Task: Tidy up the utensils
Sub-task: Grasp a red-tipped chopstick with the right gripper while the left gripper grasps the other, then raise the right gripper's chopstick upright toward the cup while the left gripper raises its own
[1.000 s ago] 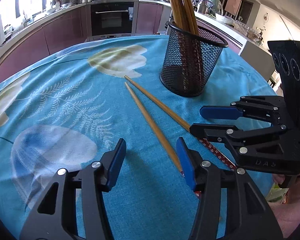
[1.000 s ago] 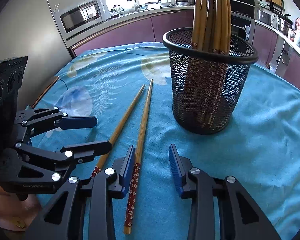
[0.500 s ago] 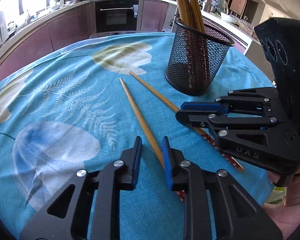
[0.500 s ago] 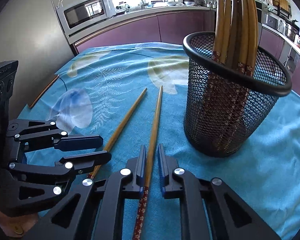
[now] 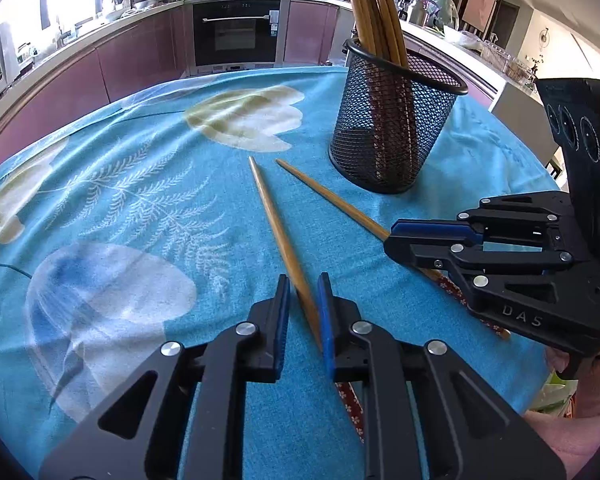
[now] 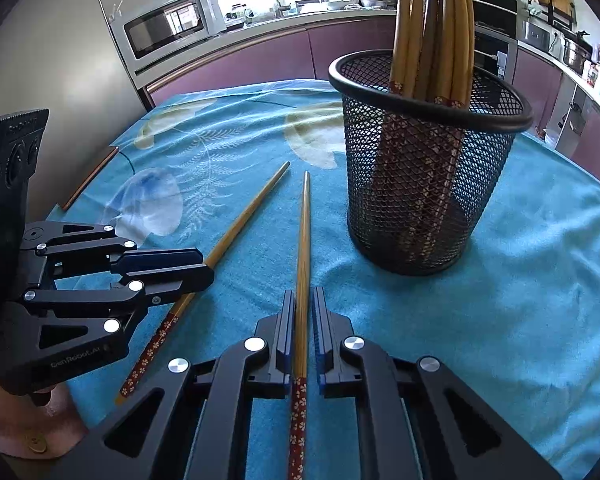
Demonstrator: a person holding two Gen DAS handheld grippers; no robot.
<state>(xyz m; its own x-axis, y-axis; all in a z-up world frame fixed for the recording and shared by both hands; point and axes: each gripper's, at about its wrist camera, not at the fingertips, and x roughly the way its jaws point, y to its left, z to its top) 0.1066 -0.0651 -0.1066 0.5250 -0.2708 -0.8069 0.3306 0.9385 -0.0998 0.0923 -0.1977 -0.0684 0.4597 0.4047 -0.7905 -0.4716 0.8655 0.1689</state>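
Observation:
Two wooden chopsticks with red flowered ends lie on the blue tablecloth. My left gripper (image 5: 302, 285) is shut on one chopstick (image 5: 278, 227), which also shows in the right wrist view (image 6: 244, 225). My right gripper (image 6: 301, 298) is shut on the other chopstick (image 6: 303, 240), which also shows in the left wrist view (image 5: 332, 202). A black mesh holder (image 5: 392, 128) with several chopsticks upright in it stands just beyond the tips; it also shows in the right wrist view (image 6: 424, 168).
The blue tablecloth (image 5: 140, 208) with fern and leaf prints covers a round table. Kitchen counters, an oven (image 5: 236, 32) and a microwave (image 6: 168, 28) stand behind. The table edge falls away at the right in the left wrist view.
Both grippers moved forward over the chopsticks and went from wide open to shut, each on one chopstick.

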